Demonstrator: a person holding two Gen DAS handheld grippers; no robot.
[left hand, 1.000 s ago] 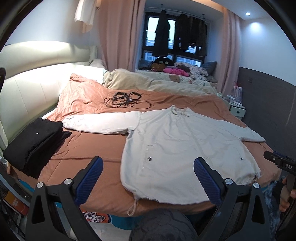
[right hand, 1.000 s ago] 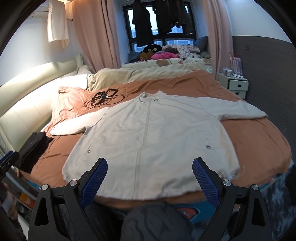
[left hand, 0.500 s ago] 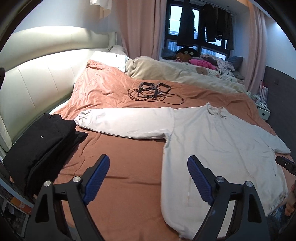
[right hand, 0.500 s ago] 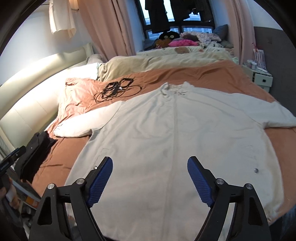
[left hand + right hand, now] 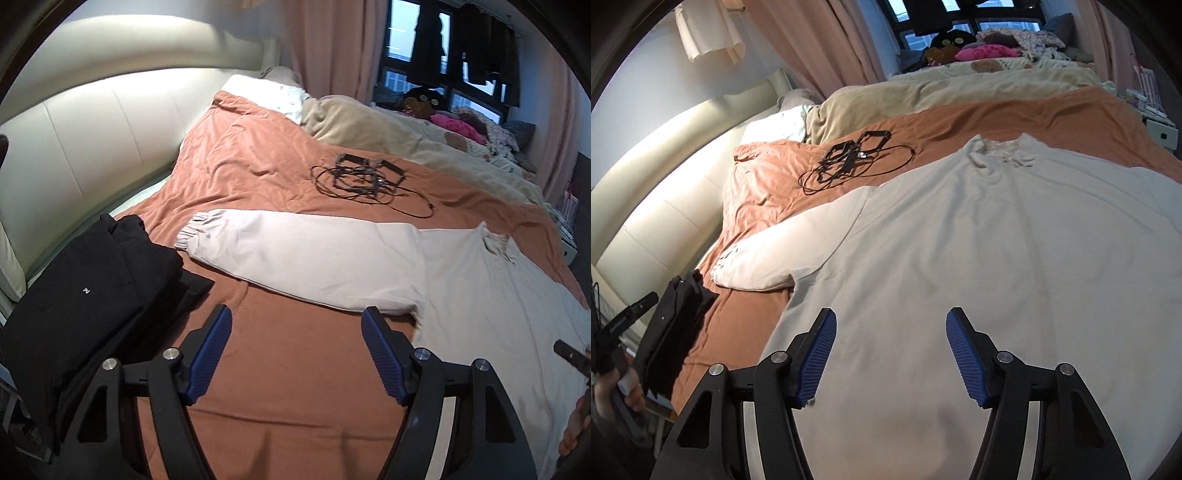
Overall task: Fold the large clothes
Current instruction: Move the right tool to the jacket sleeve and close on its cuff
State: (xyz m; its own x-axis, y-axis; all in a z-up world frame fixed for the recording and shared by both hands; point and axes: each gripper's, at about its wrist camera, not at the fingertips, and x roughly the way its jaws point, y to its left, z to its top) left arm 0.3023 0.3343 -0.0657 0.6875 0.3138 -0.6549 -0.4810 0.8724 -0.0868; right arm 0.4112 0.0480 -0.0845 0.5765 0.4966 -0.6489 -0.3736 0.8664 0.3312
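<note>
The orange bedcover (image 5: pixel 295 387) fills most of both views. On it the pale grey jacket (image 5: pixel 960 258) lies flat, front up, its zip line running down the middle and its collar (image 5: pixel 1001 149) slightly crumpled. One sleeve (image 5: pixel 303 258) stretches sideways toward the folded black clothes (image 5: pixel 85 295), with bare cover between them. A tangle of black cables (image 5: pixel 365 177) lies beyond the sleeve. The left gripper (image 5: pixel 295 350) hangs wide open over bare cover, holding nothing; the right gripper (image 5: pixel 890 350) is wide open above the jacket body, also holding nothing
</note>
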